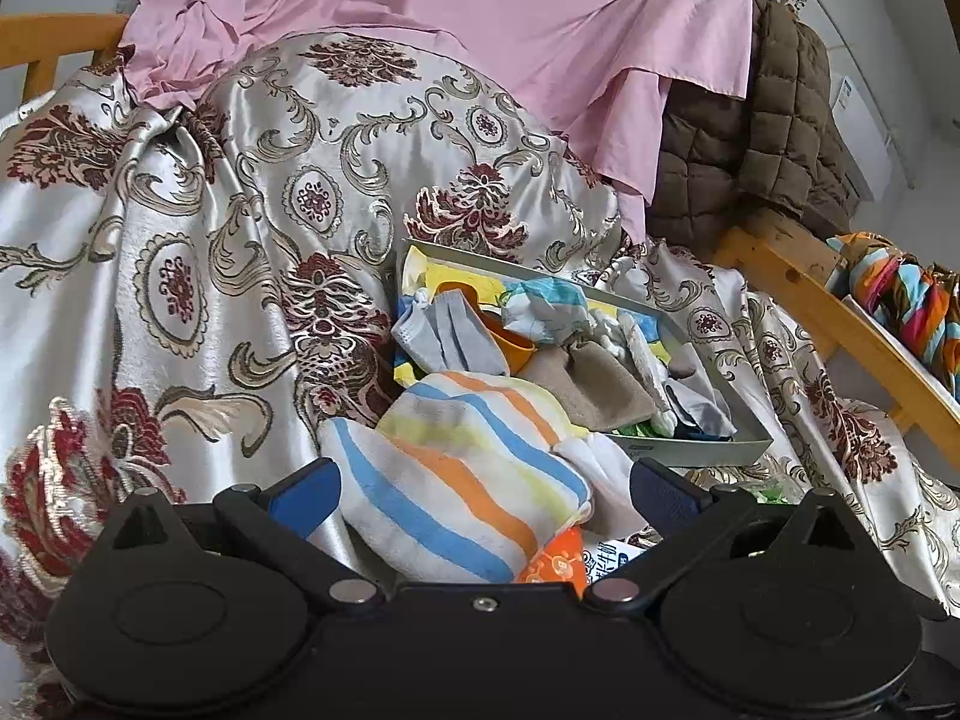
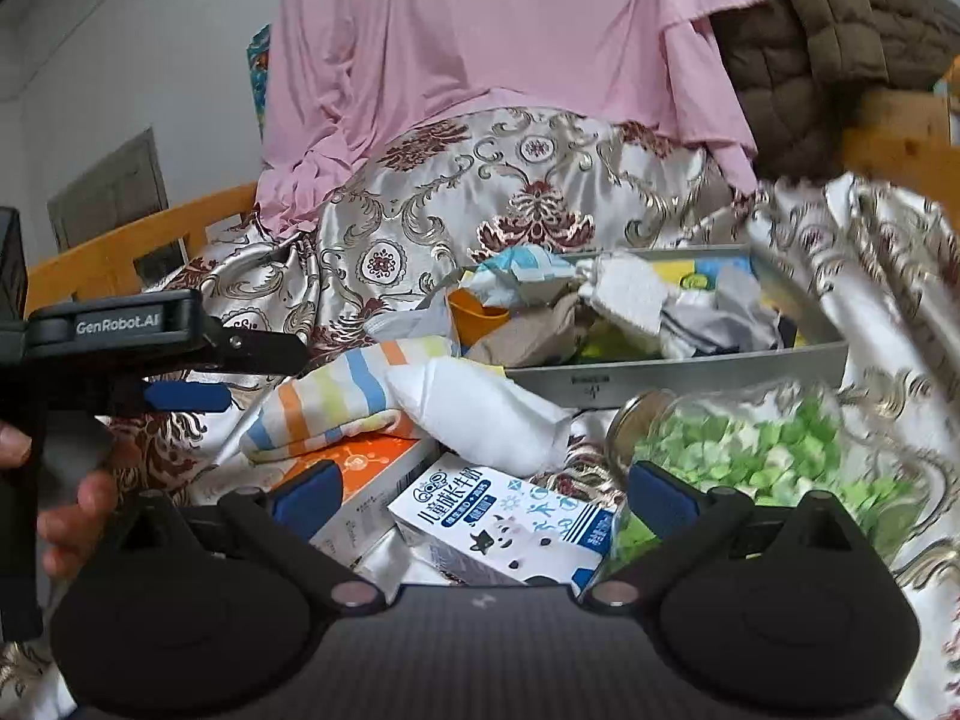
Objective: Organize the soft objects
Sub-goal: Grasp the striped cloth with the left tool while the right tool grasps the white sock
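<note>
A striped towel (image 1: 462, 480) in blue, orange and yellow lies on the patterned satin cover, between the spread fingers of my left gripper (image 1: 486, 495), which is open. Behind it a grey tray (image 1: 696, 450) holds several socks and small cloths. In the right wrist view the striped towel (image 2: 336, 402) lies beside a white cloth (image 2: 480, 414) in front of the tray (image 2: 678, 369). My left gripper (image 2: 267, 375) comes in from the left, held by a hand (image 2: 72, 510). My right gripper (image 2: 483, 498) is open over a milk carton (image 2: 504, 522).
An orange-and-white box (image 2: 366, 468) and a glass jar of green bits (image 2: 750, 456) lie near the carton. A pink sheet (image 1: 480, 30) and a brown quilted jacket (image 1: 750, 138) hang behind. A wooden rail (image 1: 798, 294) borders the right, with a colourful cloth (image 1: 900, 300) beyond it.
</note>
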Demonstrator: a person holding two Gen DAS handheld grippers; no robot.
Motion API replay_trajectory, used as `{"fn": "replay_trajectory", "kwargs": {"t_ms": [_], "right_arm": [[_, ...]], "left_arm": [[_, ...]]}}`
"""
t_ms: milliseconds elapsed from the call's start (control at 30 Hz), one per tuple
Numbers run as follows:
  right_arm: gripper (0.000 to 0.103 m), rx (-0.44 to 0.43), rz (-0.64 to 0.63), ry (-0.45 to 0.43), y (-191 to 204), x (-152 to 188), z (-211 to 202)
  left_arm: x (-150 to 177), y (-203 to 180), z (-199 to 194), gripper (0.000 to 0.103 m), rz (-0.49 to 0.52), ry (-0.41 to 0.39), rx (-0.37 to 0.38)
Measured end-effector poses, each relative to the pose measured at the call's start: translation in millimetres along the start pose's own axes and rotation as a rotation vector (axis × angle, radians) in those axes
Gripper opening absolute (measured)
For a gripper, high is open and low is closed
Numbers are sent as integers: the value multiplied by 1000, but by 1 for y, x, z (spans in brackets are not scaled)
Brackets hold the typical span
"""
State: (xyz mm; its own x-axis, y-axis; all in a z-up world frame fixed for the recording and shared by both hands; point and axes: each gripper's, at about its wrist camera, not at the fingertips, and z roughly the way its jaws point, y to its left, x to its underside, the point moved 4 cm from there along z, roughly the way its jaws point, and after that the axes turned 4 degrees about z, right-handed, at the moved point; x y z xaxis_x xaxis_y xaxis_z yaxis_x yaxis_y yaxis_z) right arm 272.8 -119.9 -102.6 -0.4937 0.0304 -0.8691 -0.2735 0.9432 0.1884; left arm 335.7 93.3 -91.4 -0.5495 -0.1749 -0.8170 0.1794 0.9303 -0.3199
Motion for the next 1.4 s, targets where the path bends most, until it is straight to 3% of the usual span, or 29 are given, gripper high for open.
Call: {"fn": "replay_trajectory", "kwargs": {"t_ms": [300,567,700,867,1033,1300,1400], "right_arm": [[103,-15,-89,24,7,-4,11],[95,-90,-92,66,11,-30,40],[90,-95,-96,98,9,-38,53],[79,-98,-45,156,-1,-45,69],[63,-94,-37,199,-2,-46,84],[49,-109,-30,245,0,-47,95],[38,-129,10,261,-3,-48,98]], "left_arm": [[-4,-1,14,102,-16,11,63],[-2,24,24,102,-199,62,79],[-2,28,27,99,-220,70,87],[-4,24,27,92,-181,51,104],[-3,14,30,91,-101,49,111],[2,19,40,80,-149,108,143],[3,19,41,76,-137,112,145]]}}
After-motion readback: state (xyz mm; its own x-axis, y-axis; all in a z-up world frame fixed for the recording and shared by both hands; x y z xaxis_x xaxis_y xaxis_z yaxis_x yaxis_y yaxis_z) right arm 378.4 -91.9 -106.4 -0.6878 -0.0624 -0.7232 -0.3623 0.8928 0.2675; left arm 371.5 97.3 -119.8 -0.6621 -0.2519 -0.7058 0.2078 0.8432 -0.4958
